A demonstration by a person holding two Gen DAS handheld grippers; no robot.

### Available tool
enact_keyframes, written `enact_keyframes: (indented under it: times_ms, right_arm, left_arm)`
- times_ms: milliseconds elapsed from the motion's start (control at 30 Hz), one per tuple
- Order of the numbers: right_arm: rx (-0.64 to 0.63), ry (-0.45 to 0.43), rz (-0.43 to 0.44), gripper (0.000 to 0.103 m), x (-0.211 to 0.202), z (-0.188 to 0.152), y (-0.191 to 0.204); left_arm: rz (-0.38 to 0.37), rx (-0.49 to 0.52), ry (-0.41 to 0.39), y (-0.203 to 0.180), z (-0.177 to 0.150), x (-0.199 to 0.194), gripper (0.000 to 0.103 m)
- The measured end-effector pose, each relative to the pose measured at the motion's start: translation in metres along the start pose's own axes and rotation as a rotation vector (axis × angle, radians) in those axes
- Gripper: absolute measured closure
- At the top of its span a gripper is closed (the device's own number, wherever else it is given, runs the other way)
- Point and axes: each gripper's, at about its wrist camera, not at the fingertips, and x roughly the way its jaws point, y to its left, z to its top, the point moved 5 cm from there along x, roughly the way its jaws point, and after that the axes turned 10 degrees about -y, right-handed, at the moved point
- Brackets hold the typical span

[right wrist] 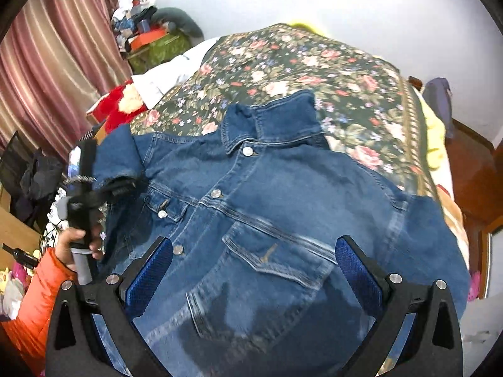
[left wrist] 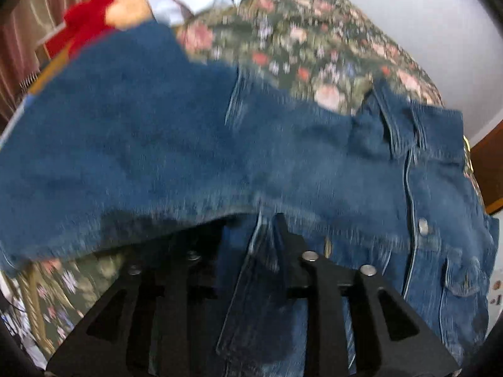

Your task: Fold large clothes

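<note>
While blur smears our left view, we see the denim jacket (right wrist: 251, 207) spread front-up on the floral bed (right wrist: 314, 72).
Our left gripper (left wrist: 267, 242) fingers clench a half-hidden sleeve fold; our right gripper (right wrist: 254, 270) fingers hover spread above the chest pocket.

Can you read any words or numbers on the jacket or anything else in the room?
None can be read.
The denim jacket shows only plain metal buttons; any stamp on them is too small to read.
The orange box by the curtain is too far and blurred to show any words.
</note>
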Motion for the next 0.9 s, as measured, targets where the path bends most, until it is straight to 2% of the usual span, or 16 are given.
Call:
enact_keyframes:
  times_ms: [33, 67, 200, 267, 333, 433, 533, 600, 733, 800, 867, 900]
  right_arm:
    - [0.003, -0.006, -0.002, 0.0, -0.006, -0.001, -0.002]
    - [0.006, -0.01, -0.003, 0.0, -0.01, -0.002, -0.004]
    - [0.024, -0.031, -0.002, 0.0, -0.021, -0.002, -0.008]
    - [0.034, -0.034, 0.007, 0.0, -0.022, -0.002, -0.006]
    - [0.04, -0.032, 0.019, 0.0, -0.019, -0.002, -0.003]
    - [0.037, -0.018, 0.031, 0.0, -0.011, -0.002, 0.006]
    - [0.024, 0.001, 0.043, 0.0, 0.0, -0.003, 0.018]
    - [0.017, 0.011, 0.053, 0.0, 0.007, -0.003, 0.025]
    - [-0.002, 0.015, 0.057, 0.0, 0.014, -0.003, 0.037]
    - [-0.009, 0.016, 0.055, 0.0, 0.016, -0.003, 0.04]
    - [-0.014, 0.019, 0.053, 0.0, 0.018, -0.004, 0.041]
    - [-0.016, 0.022, 0.048, 0.0, 0.019, -0.004, 0.041]
  left_arm:
    - [0.005, -0.025, 0.044, 0.006, -0.008, -0.001, 0.045]
    - [-0.01, -0.043, 0.054, 0.007, -0.018, -0.006, 0.038]
    - [-0.094, -0.139, 0.043, 0.028, -0.036, -0.036, 0.038]
    - [-0.122, -0.196, -0.005, 0.048, -0.041, -0.059, 0.036]
    - [-0.107, -0.27, -0.062, 0.075, -0.045, -0.078, 0.031]
    - [-0.135, -0.441, -0.129, 0.122, -0.046, -0.095, 0.024]
    - [-0.156, -0.634, -0.121, 0.169, -0.049, -0.088, 0.024]
    - [-0.153, -0.713, -0.121, 0.19, -0.048, -0.079, 0.024]
    - [-0.082, -0.762, -0.135, 0.214, -0.044, -0.064, 0.025]
    - [-0.051, -0.788, -0.167, 0.218, -0.039, -0.066, 0.025]
    - [0.042, -0.741, -0.207, 0.217, -0.028, -0.07, 0.04]
    - [0.098, -0.693, -0.216, 0.214, -0.023, -0.071, 0.043]
